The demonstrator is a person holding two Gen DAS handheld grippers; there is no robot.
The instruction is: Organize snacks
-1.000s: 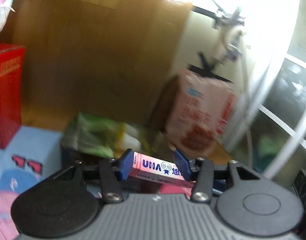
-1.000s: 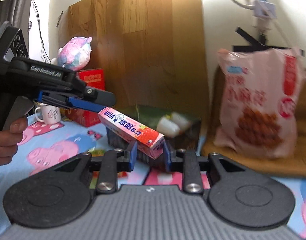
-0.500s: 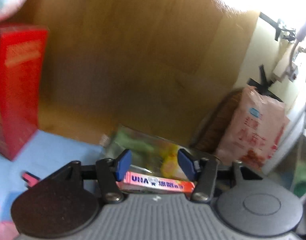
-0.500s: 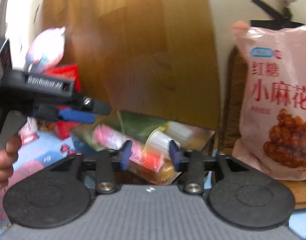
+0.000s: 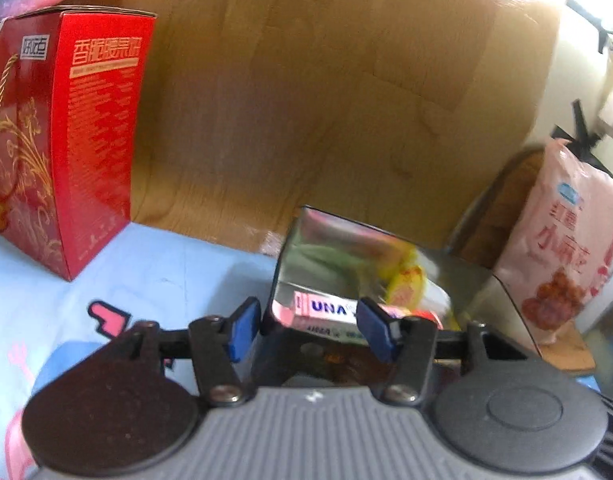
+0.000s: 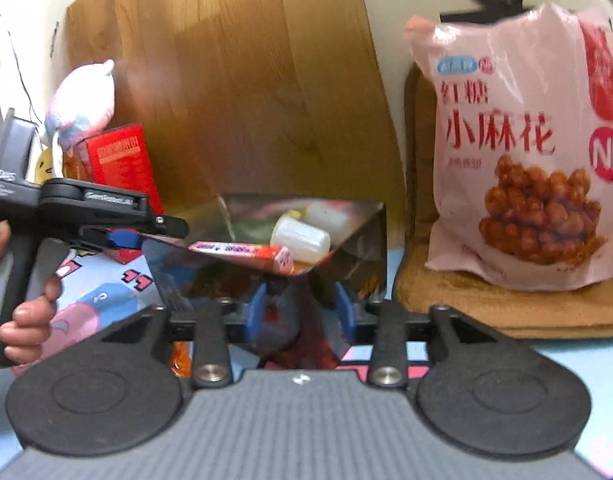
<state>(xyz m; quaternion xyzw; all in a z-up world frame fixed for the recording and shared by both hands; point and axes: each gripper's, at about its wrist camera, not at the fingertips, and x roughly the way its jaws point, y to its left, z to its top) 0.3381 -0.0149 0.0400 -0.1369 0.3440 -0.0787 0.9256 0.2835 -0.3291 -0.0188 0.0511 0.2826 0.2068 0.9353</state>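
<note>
- Dropping the candy stick (image 6: 242,249) – it lies free in the mirrored bin (image 6: 358,236), across the front.
- Left claw (image 5: 306,330) and right claw (image 6: 300,314) are closing, pinching nothing.
- Next, I'd say – fetch another snack.

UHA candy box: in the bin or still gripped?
In the bin. The candy box lies inside the shiny bin, touching neither gripper's pads.

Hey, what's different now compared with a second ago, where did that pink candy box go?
The pink candy box, gripped at both ends a second ago, has been let go and now lies in the shiny bin. The left claw and the right claw both hold nothing now, their jaws closing again. The red gift box and pink snack bag stayed put.
</note>
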